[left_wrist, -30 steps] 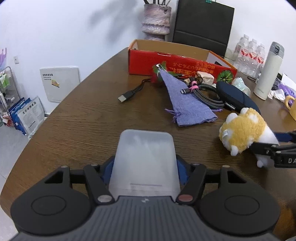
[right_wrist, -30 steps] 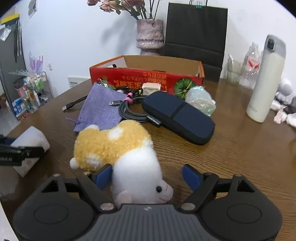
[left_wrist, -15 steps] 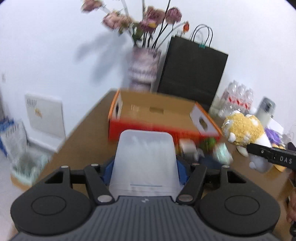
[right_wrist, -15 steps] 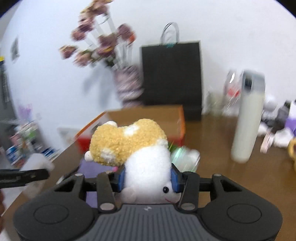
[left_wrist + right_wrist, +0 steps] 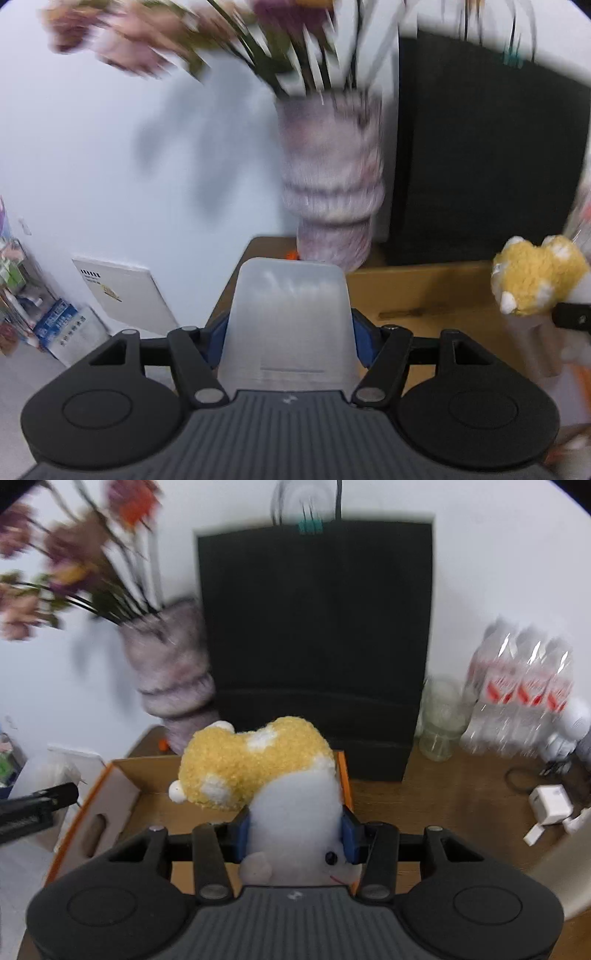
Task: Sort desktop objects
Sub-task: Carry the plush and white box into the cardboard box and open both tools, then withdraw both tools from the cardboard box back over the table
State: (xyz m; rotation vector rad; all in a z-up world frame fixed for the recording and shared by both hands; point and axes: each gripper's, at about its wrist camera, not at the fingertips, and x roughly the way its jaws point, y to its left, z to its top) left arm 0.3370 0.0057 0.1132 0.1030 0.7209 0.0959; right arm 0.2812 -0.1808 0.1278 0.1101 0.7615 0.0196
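Both grippers have lifted off the tabletop and now hang over the box (image 5: pixel 122 794), the left gripper (image 5: pixel 290 328) with its jaws tight on a white tub (image 5: pixel 290 317) and the right gripper (image 5: pixel 295 829) with its jaws tight on the plush toy (image 5: pixel 266 779), so both look ready to drop in.

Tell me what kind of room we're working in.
Probably an office or meeting room: a wooden table holding a pack of water bottles, a black paper bag and a vase of flowers.

Left tongs (image 5: pixel 290 328) clamp a translucent white container (image 5: pixel 290 317); blurred vase (image 5: pixel 328 199), cardboard box (image 5: pixel 424 295) behind; yellow plush toy (image 5: pixel 532 280) at right.
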